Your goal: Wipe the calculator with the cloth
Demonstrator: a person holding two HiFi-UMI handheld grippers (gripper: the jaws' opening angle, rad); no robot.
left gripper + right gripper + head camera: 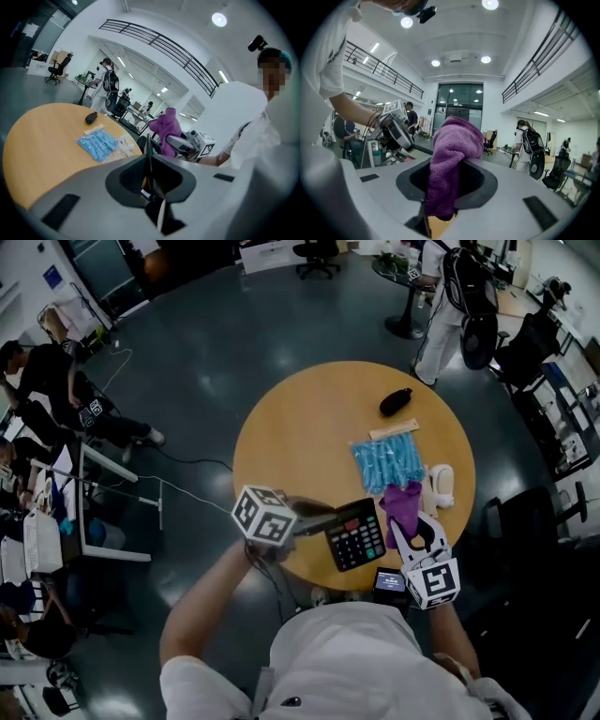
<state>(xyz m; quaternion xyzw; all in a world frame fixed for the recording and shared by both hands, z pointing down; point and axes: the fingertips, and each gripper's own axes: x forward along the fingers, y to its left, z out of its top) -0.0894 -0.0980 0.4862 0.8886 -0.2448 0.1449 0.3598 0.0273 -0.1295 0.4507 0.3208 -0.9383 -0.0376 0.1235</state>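
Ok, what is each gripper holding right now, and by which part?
Left gripper: the calculator, jaws clamped on one side edge. Right gripper: the purple cloth, pinched partway along, its bunched end sticking out past the jaws.

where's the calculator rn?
Head view, low centre: the calculator is clamped in the left gripper over the near edge of the round table, just left of the purple cloth held by the right gripper.
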